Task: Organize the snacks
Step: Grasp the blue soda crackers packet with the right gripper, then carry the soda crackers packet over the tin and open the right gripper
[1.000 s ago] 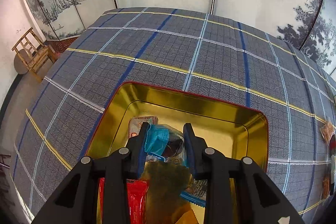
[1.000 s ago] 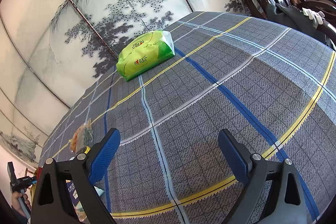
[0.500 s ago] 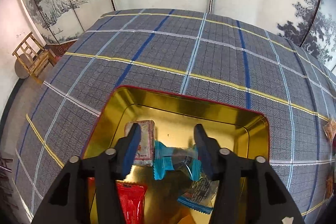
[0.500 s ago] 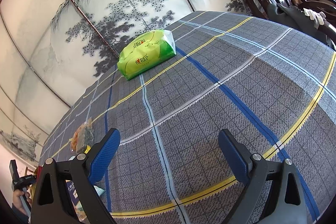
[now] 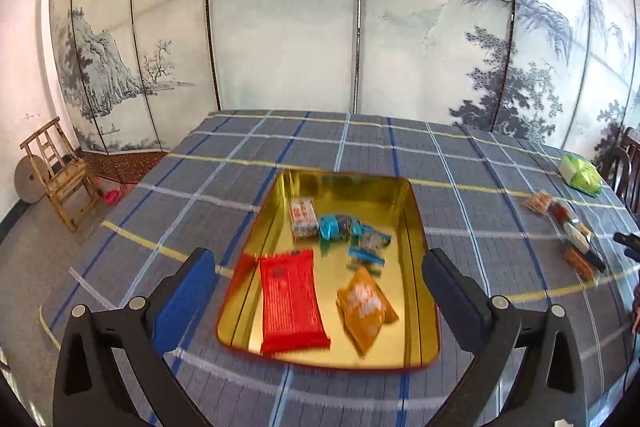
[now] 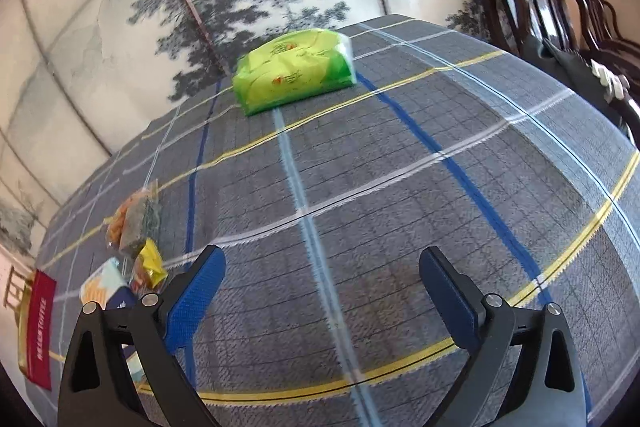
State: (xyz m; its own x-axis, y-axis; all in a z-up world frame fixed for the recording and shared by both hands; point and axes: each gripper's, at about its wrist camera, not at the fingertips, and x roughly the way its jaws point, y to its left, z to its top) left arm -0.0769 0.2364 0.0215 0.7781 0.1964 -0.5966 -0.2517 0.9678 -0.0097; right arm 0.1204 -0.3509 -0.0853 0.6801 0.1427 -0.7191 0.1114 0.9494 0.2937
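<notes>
Left wrist view: my left claw (image 5: 318, 273) has just been opening and now gapes wide with nothing in it, above the gold tin (image 5: 416, 219).

Going left to right in the tin: red packet (image 5: 290, 301), small pale pack (image 5: 304, 217), blue-wrapped candy (image 5: 340, 227), orange pouch (image 5: 366, 307), all lying flat on the bottom. More loose snacks (image 5: 568, 227) sit well off to the right on the plaid surface (image 5: 200, 195). Over on the right wrist view, my right claw (image 6: 322, 291) is spread empty too, over bare cloth, with a green pack (image 6: 294, 71) far ahead of it.
</notes>
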